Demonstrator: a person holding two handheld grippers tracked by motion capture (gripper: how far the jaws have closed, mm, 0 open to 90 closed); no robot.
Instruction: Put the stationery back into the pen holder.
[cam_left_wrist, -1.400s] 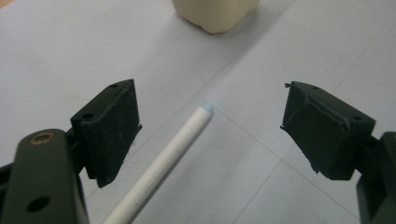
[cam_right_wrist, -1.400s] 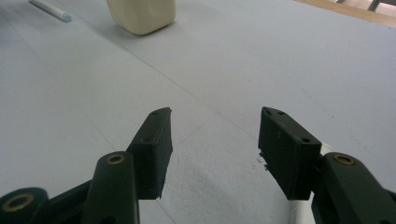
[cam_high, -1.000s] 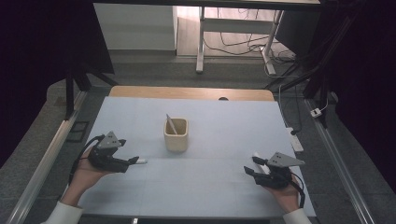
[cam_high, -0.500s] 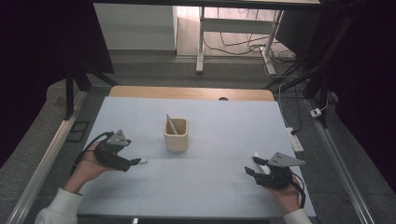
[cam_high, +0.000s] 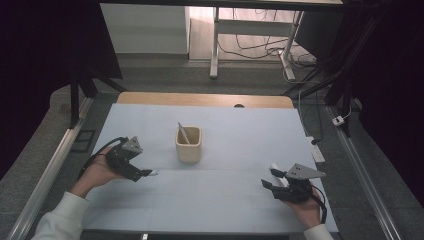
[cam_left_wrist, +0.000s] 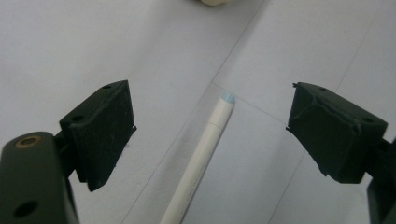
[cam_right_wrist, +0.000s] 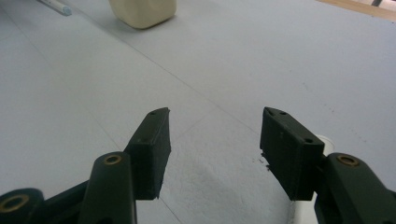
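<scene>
Two grippers low over the table. Left gripper spread wide around a white pen lying flat, nothing clenched yet. Right gripper open too, possibly beside another pen. Off-centre closing could roll the pen away from the cup.

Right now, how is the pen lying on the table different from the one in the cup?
The pen on the table lies flat between the open jaws of the left hand-held gripper, while the pen in the cup stands tilted, leaning on the rim of the cup. The pen on the table shows nearly its whole length; the pen in the cup shows its top end. Both look thin and pale.
</scene>
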